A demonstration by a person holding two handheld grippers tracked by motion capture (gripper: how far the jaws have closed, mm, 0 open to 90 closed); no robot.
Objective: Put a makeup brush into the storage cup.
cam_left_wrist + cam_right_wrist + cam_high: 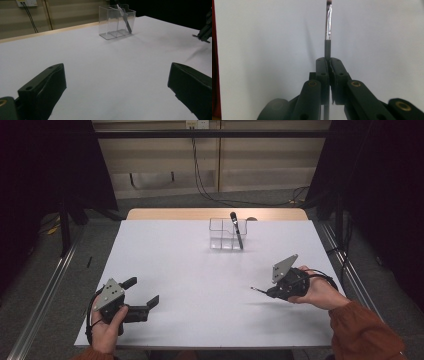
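High view, right gripper (pixel 260 291) raised, pinching thin brush (pixel 328 27), left gripper (pixel 142 294) resting, jaws spread

Brush (pixel 328 27): bristle tip cut off at the top edge of the right gripper view; handle hidden between the jaws. Organizer (pixel 116 21): top cut off at the upper edge of the left gripper view. Right gripper (pixel 203 33): cropped at the right edge there.
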